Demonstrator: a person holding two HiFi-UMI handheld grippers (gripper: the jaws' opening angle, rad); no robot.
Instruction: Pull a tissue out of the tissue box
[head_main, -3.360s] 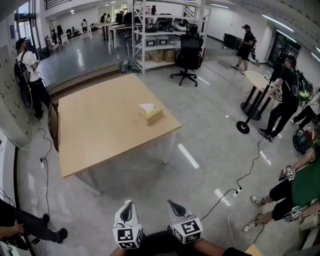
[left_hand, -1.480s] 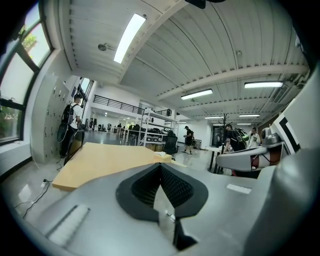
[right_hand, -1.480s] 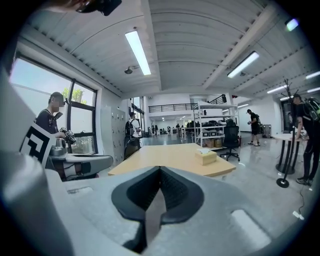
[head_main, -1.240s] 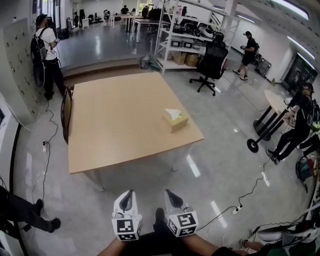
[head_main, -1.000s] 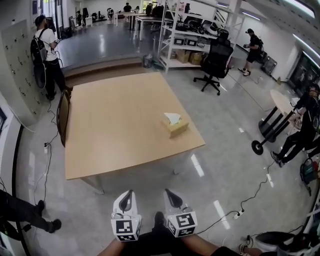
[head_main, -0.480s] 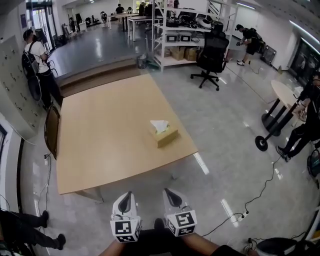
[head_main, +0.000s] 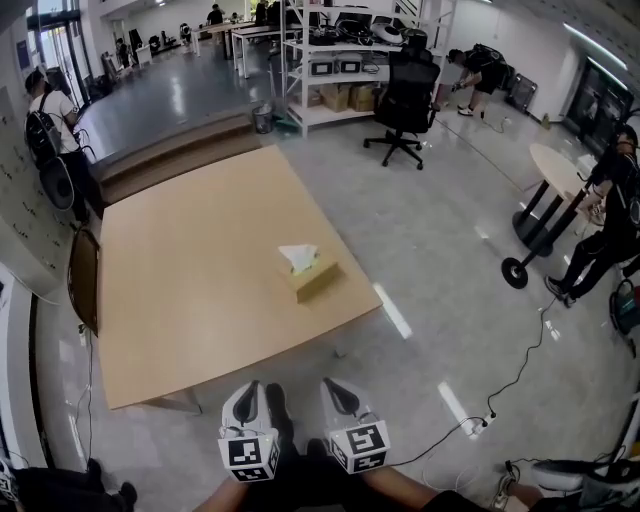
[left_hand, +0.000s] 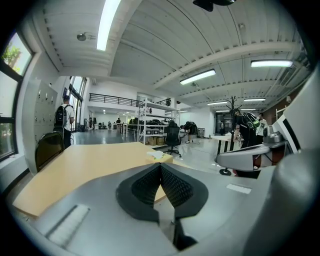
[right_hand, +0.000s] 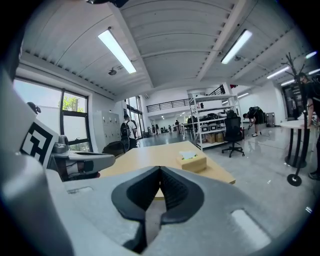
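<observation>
A tan tissue box (head_main: 313, 277) with a white tissue (head_main: 298, 258) sticking up from its slot sits near the right edge of a large wooden table (head_main: 190, 270). The box also shows small in the left gripper view (left_hand: 161, 157) and in the right gripper view (right_hand: 193, 161). My left gripper (head_main: 247, 401) and right gripper (head_main: 336, 397) are held side by side low in the head view, short of the table's near edge. Both are shut with nothing between the jaws (left_hand: 160, 167) (right_hand: 160, 172).
A dark chair (head_main: 82, 278) stands at the table's left side. A black office chair (head_main: 402, 108) and white shelving (head_main: 335, 60) are beyond the table. Several people stand around the room. A round table on a black base (head_main: 545, 190) and floor cables (head_main: 500, 375) lie to the right.
The view has come closer to the table; the tissue box now sits lower and more central. Both grippers stay shut and side by side at the bottom.
</observation>
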